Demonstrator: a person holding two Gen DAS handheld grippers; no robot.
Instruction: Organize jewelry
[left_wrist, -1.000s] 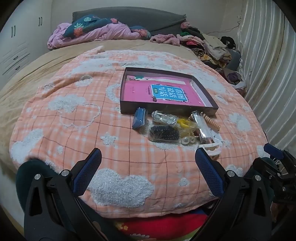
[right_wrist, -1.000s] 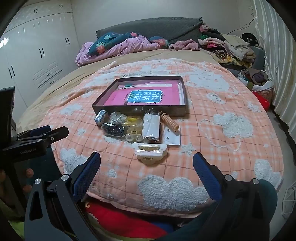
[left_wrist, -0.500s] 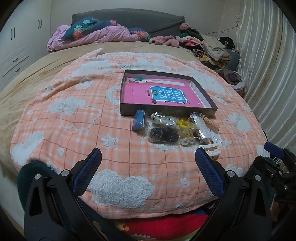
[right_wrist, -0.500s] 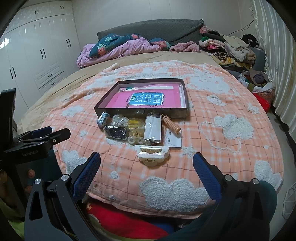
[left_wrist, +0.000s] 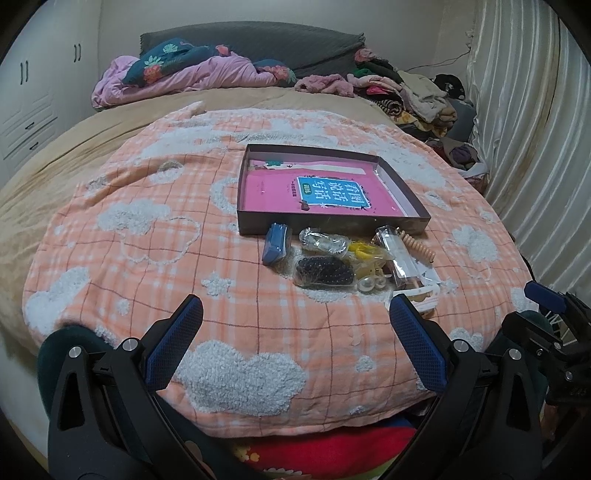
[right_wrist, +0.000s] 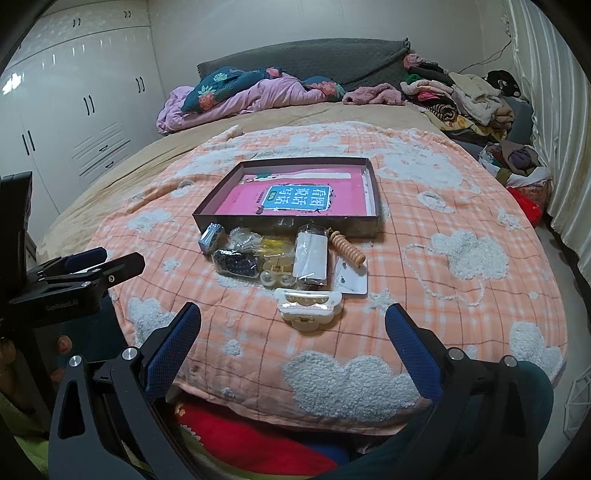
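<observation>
Both grippers are easing closer to the bed: the left gripper (left_wrist: 295, 343) and right gripper (right_wrist: 293, 341), jaws wide apart, are now seeing the box (right_wrist: 364, 221) and jewelry (right_wrist: 280, 258) lower in view.

Bare blanket (left_wrist: 155, 258) is seen lower left; mid-frame, the way is blocked by clutter (left_wrist: 351, 258) before the box (left_wrist: 332, 221).
</observation>
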